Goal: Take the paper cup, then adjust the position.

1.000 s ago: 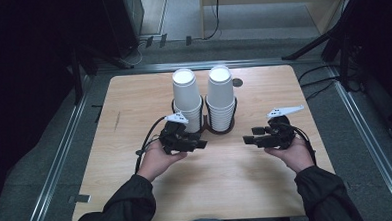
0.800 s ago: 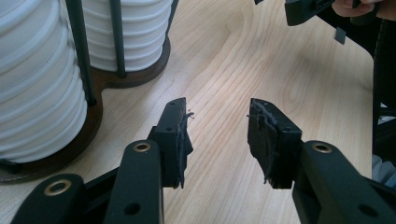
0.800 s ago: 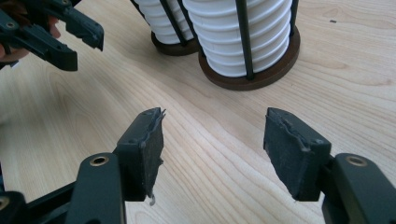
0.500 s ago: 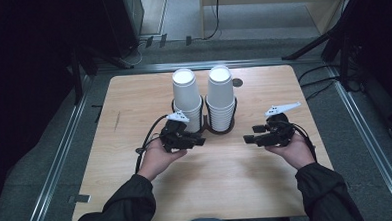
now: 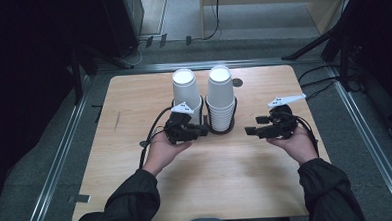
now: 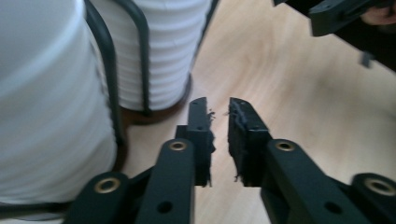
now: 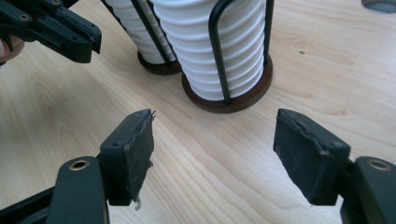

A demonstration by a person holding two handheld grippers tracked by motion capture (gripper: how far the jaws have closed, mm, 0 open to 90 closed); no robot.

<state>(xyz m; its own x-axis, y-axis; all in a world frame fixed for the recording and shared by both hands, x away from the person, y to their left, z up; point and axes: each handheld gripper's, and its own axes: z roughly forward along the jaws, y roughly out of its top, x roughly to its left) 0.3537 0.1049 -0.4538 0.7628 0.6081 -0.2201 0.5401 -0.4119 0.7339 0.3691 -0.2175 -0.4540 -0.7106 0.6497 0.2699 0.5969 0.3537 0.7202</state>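
left gripper [image 5: 201,132] hovers over the table [image 5: 137,193] just left of the cup holder [image 5: 220,131], near the middle of the table and closer to its far edge than its near one. its jaws have just been closing; the left gripper view shows them almost together with a thin gap, nothing between them.

left cup stack [image 5: 187,93] and right cup stack [image 5: 220,103] stand upright side by side in the wire holder. stacks are nested white paper cups, ribbed by their rolled rims.

handling estimate: a single cup should be very light, thin-walled, easily crushed or ovalled by a hard squeeze. nested cups tend to stick, so several may lift at once. smooth paper, moderately slippery. best hold is probably on the top cup, just under its rim where the roll stiffens it, light squeeze, pulling straight up clear of the wire uprights.

right gripper [image 5: 250,131] is held just right of the holder, toward the table's right edge, pointing at the right stack. its jaws have just been opening and stand well apart, empty.
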